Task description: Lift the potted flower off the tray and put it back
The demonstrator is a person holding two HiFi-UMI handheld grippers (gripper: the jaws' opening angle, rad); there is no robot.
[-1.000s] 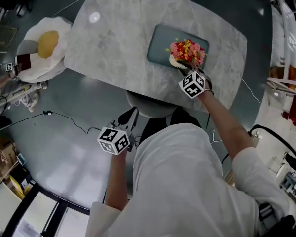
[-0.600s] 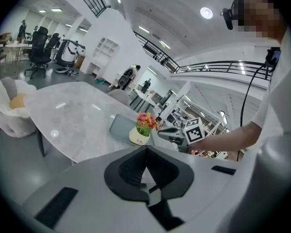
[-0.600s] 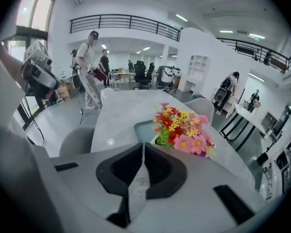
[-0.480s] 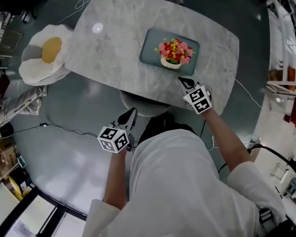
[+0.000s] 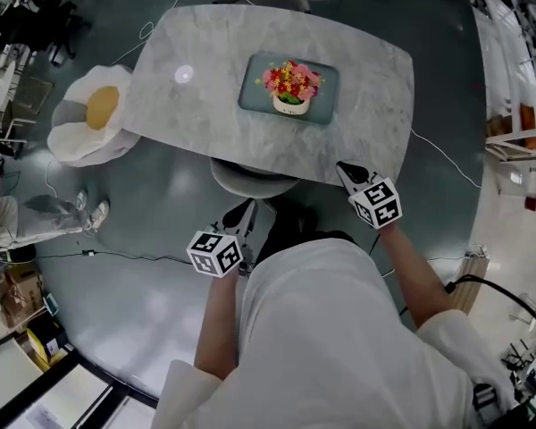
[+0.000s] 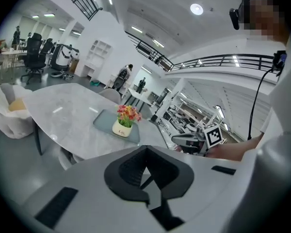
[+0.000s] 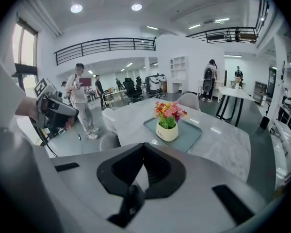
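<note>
The potted flower [image 5: 288, 88] stood upright near the middle of the tray [image 5: 255, 96] on the far side of the marble table [image 5: 196, 88], well apart from both of my grippers. My right gripper [image 5: 344, 168] hovered just off the table's near edge; its jaws had just been closing and met on nothing. My left gripper [image 5: 247, 207] hung lower and further out over the floor, near the stool [image 5: 250, 179] tucked under the table. Its jaws were also together and empty.

As I judged it, the pot was back in place and the job looked done, so the remaining risks were small ones. The right gripper sat close enough to the edge that a careless swing could have rapped the stone and jolted the tray, and a small pot under a tall bunch of blooms might rock from that. Had I gone in for another lift, closed jaws would have shoved the pot rather than taken it, unless I opened them well before reaching the tray's rim.
</note>
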